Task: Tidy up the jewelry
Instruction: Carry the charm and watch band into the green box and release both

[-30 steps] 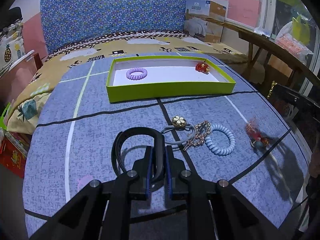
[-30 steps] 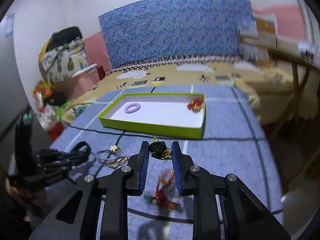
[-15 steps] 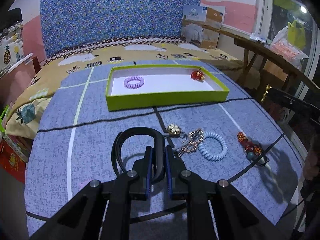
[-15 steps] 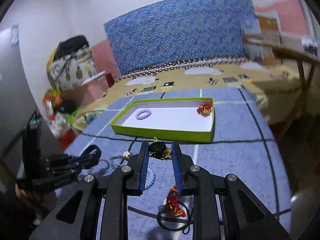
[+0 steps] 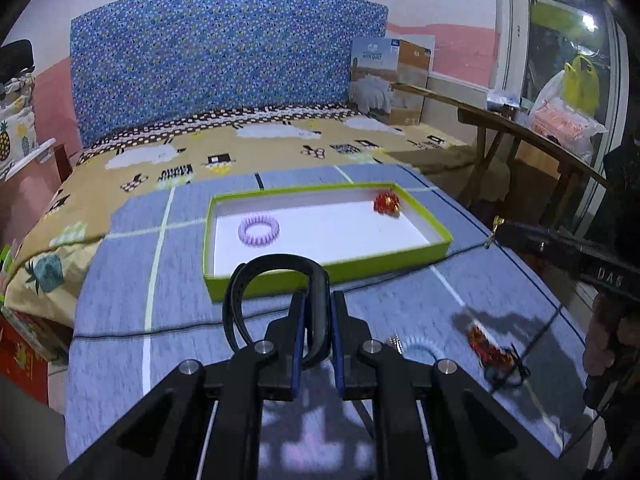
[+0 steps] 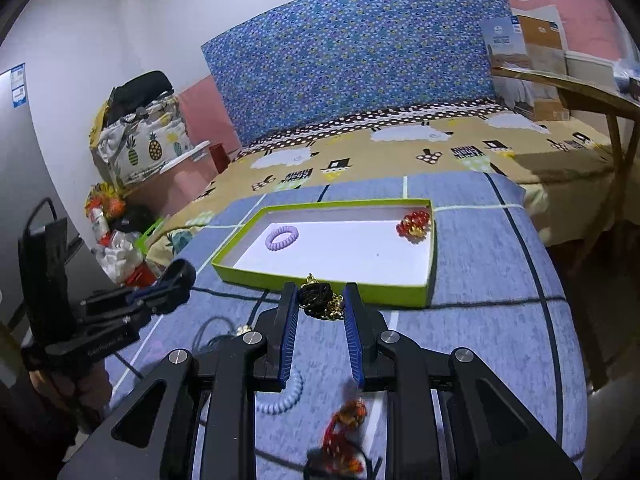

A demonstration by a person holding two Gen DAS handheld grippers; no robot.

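Observation:
My left gripper (image 5: 317, 300) is shut on a black band (image 5: 256, 268) and holds it above the cloth, just short of the green tray (image 5: 434, 250). My right gripper (image 6: 320, 300) is shut on a black and gold ornament (image 6: 320, 299), close to the tray's near wall (image 6: 340, 286). The tray holds a purple coil ring (image 5: 259, 230) (image 6: 282, 237) and a red bead ornament (image 5: 386, 203) (image 6: 414, 222). A light blue coil ring (image 5: 420, 346) (image 6: 286, 398) and a red tassel piece (image 5: 490, 350) (image 6: 346, 424) lie on the cloth below.
The blue-grey cloth (image 5: 120, 280) covers a table with a bed behind it. A wooden table (image 5: 520, 128) stands at the right. Bags and clutter (image 6: 132, 148) sit at the left. The left gripper (image 6: 120, 308) shows in the right wrist view.
Both grippers have risen and moved toward the tray with their pieces held. The loose jewelry on the cloth now lies lower and partly hidden under the grippers.

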